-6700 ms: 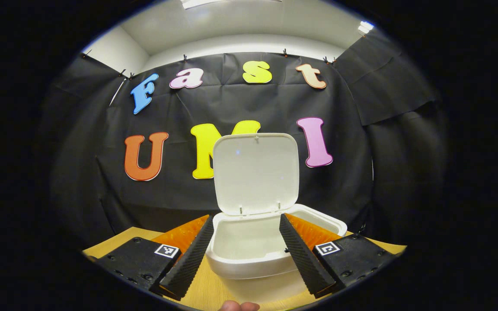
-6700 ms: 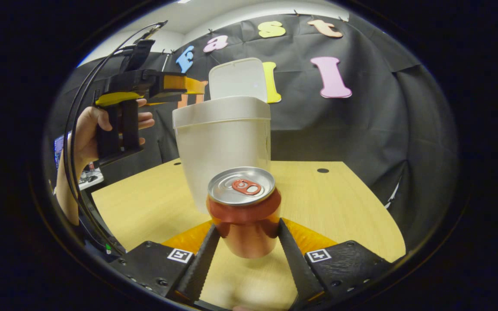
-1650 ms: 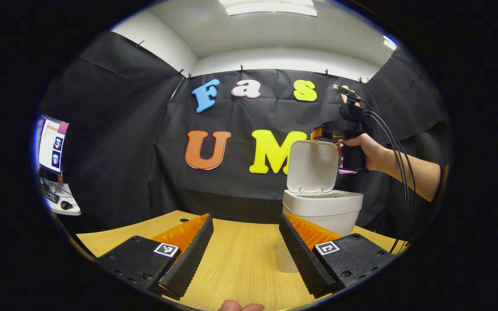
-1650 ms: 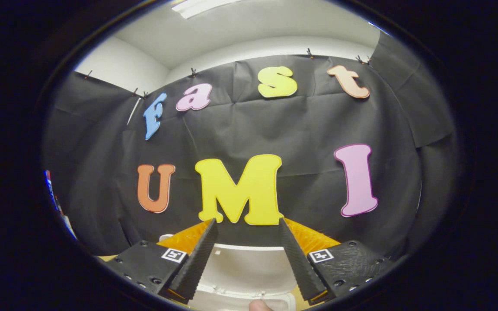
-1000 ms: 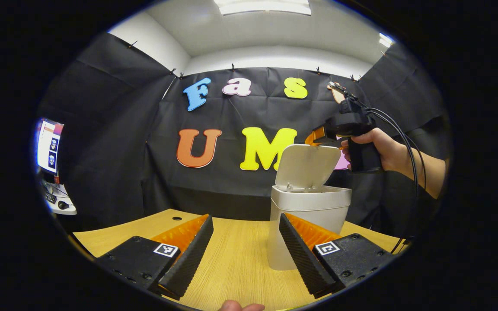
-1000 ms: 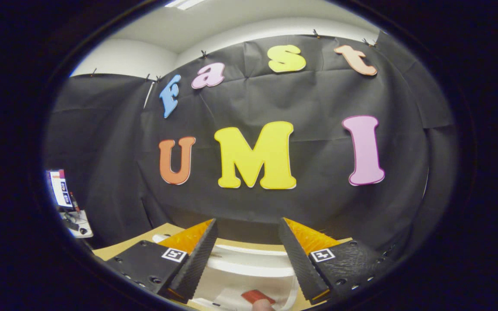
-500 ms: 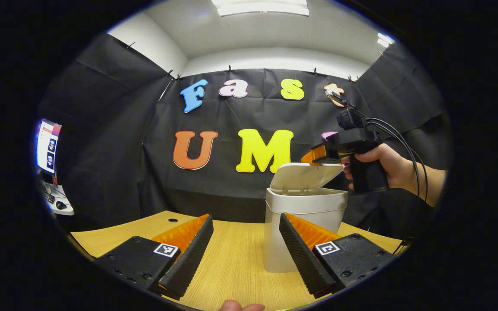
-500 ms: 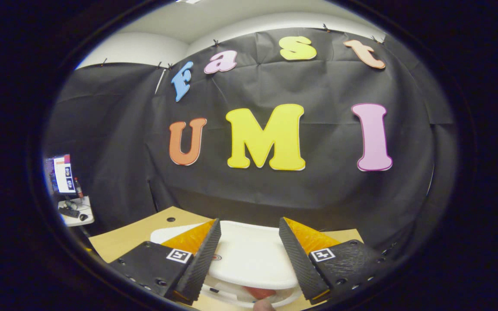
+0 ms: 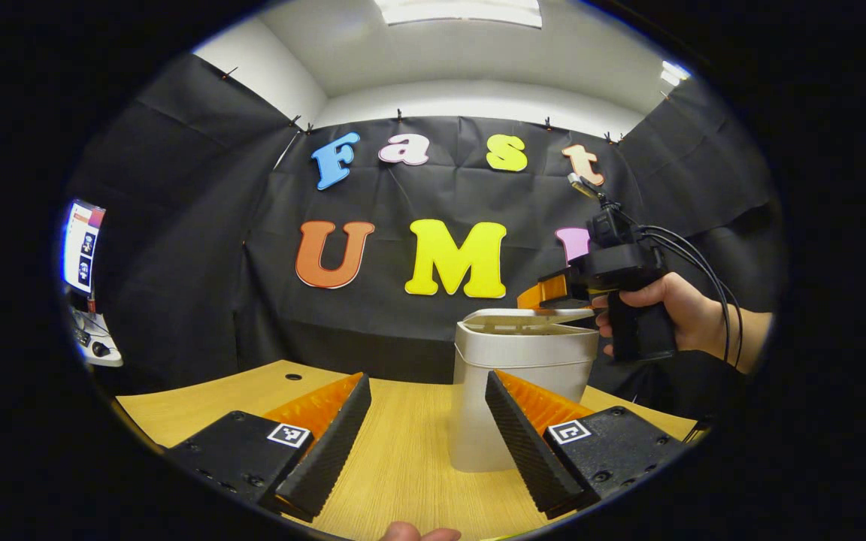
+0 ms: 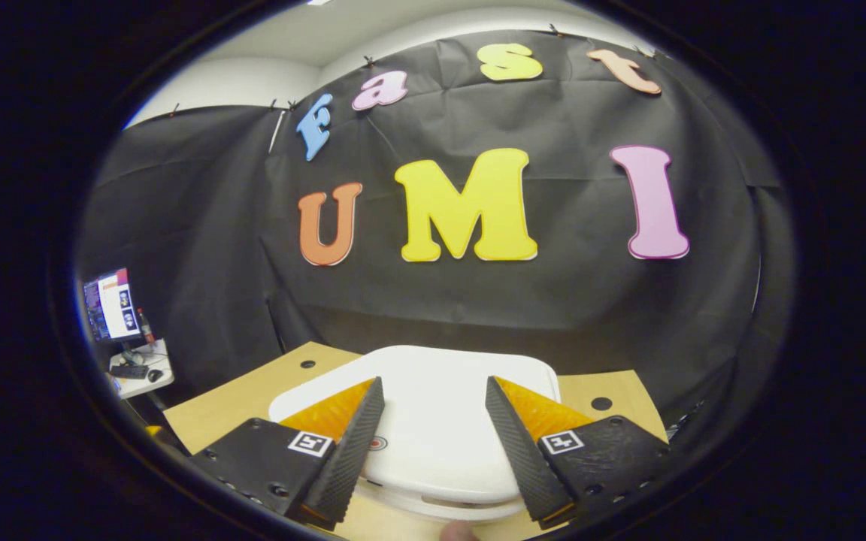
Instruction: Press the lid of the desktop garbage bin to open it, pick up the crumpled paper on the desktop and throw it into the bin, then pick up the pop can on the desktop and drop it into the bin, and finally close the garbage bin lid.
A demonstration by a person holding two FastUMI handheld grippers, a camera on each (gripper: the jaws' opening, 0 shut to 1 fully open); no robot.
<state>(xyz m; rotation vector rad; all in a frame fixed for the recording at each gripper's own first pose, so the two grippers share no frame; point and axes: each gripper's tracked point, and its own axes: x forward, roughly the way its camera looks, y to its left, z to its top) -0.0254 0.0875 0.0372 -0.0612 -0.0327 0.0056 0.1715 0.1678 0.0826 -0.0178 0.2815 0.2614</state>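
Garbage bin (image 9: 512, 398): white, upright on the wooden desktop (image 9: 410, 443), well back from the left gripper.
Lid (image 10: 440, 421): nearly flat over the bin's rim; in the left gripper view a thin gap shows beneath its raised side.
Right gripper (image 10: 433, 436): fingers spread apart, holding nothing, just above the lid; a hand (image 9: 673, 304) grips its handle.
Left gripper (image 9: 425, 428): fingers spread apart, empty, low over the desktop.
Monitor (image 9: 80, 244): lit, far left.
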